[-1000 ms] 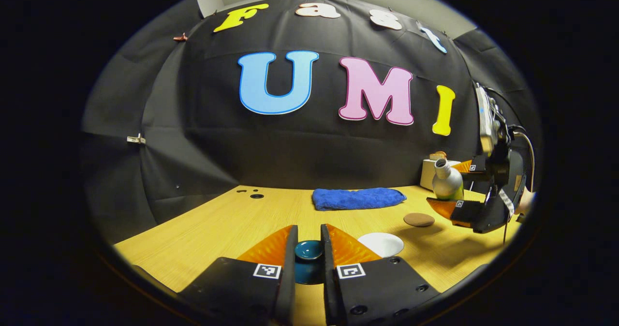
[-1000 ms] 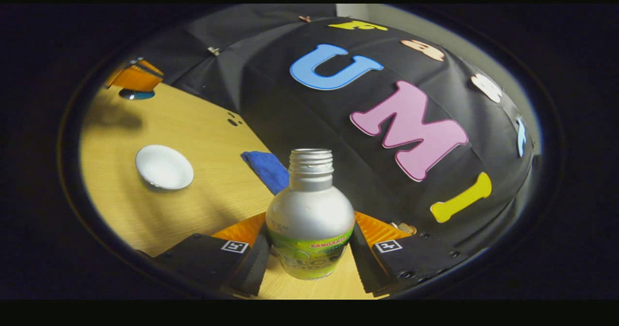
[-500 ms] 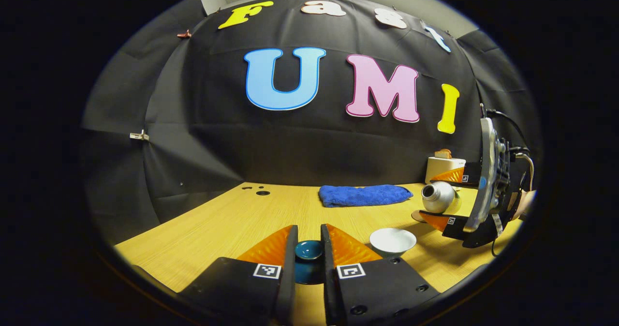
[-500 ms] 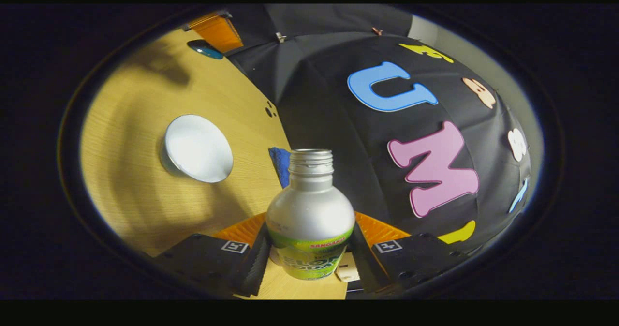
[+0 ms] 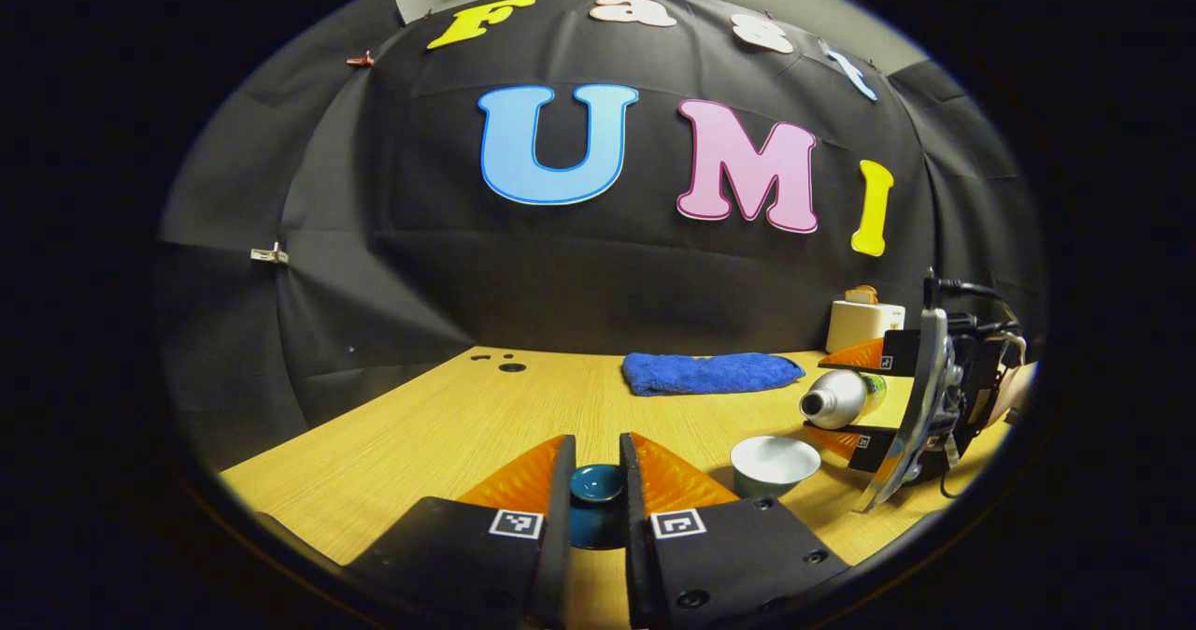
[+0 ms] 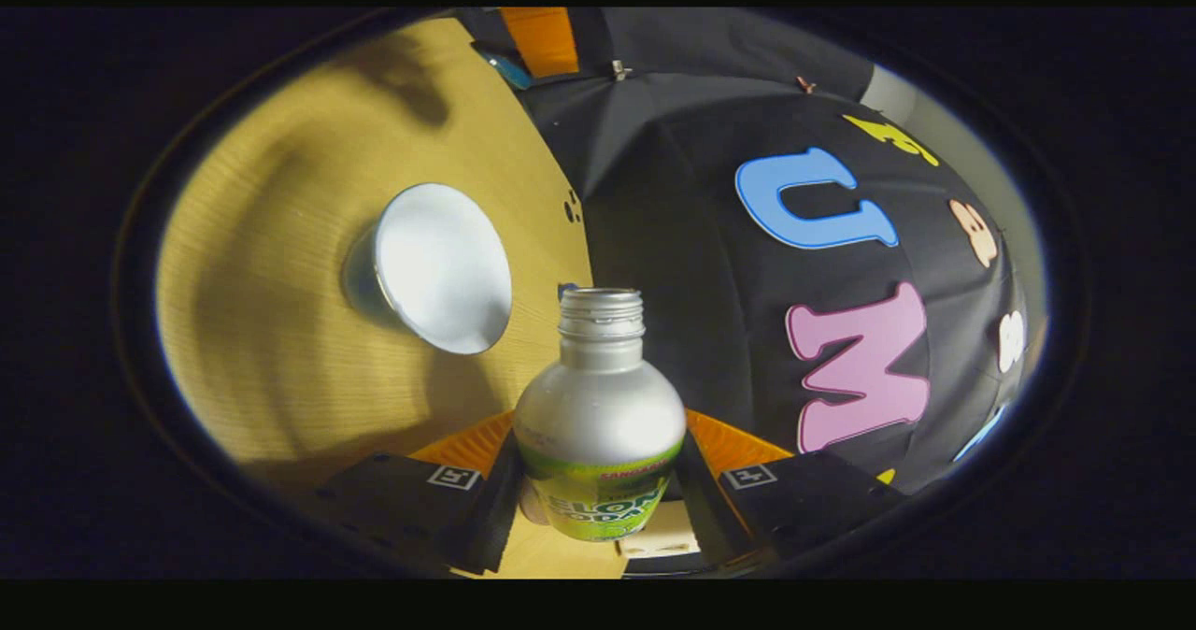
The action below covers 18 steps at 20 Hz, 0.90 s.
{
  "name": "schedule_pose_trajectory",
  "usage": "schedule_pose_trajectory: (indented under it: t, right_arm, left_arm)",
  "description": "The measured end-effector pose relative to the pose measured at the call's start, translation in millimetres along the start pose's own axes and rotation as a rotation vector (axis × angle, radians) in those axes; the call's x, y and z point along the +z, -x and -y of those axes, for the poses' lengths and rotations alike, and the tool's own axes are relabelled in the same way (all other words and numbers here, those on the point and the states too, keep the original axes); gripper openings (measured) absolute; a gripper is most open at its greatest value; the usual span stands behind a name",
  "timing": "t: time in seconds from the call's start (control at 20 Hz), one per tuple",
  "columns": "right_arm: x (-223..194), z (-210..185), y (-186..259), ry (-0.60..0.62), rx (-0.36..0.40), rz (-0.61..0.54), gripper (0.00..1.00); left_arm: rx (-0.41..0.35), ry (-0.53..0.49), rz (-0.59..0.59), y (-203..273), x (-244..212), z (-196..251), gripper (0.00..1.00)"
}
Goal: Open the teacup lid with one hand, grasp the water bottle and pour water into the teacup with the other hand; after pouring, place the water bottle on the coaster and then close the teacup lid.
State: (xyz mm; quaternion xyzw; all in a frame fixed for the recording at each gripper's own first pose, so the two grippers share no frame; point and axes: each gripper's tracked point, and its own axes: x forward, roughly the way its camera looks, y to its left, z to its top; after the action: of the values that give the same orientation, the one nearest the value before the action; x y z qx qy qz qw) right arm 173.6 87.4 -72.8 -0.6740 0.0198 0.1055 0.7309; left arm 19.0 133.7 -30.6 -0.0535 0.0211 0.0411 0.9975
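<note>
You have two grippers in play, one teacup, one lid, one water bottle and one blue towel. Your left gripper (image 5: 596,480) is clamped on the single dark blue teacup lid (image 5: 597,483), both fingers pressing its sides, held just above the tabletop (image 5: 448,424). Your right gripper (image 6: 598,508) has both fingers squeezed against the body of the one water bottle (image 6: 599,424), a silver bottle with a green label and no cap on its threaded neck. In the left gripper view that water bottle (image 5: 834,396) lies tipped nearly level, its mouth pointing toward the white teacup (image 5: 775,463) and just above its rim, with the right gripper (image 5: 864,396) behind it. In the right gripper view the teacup (image 6: 439,267) stands open, its pale inside facing the camera; you cannot tell whether any water is in it. One folded blue towel (image 5: 710,372) lies near the back edge, and a small white box (image 5: 863,323) stands beyond it by the wall. The tabletop is light wood-grain, with a few small dark holes (image 5: 510,366) at the far left. Black cloth (image 5: 374,219) closes the booth behind.
</note>
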Motion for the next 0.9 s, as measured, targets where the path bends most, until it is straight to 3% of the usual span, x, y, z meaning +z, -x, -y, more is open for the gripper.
schedule_pose_trajectory:
  t: [0.45,0.9]
  right_arm:
    - [5,-5,-7,0.162,-0.018,0.027,0.78]
    - [9,-10,-11,0.239,-0.003,0.053,0.78]
  left_arm:
    - [-0.007,0.004,-0.001,-2,-1,-1,0.28]
    - [-0.001,0.010,-0.006,-1,-4,-5,0.28]
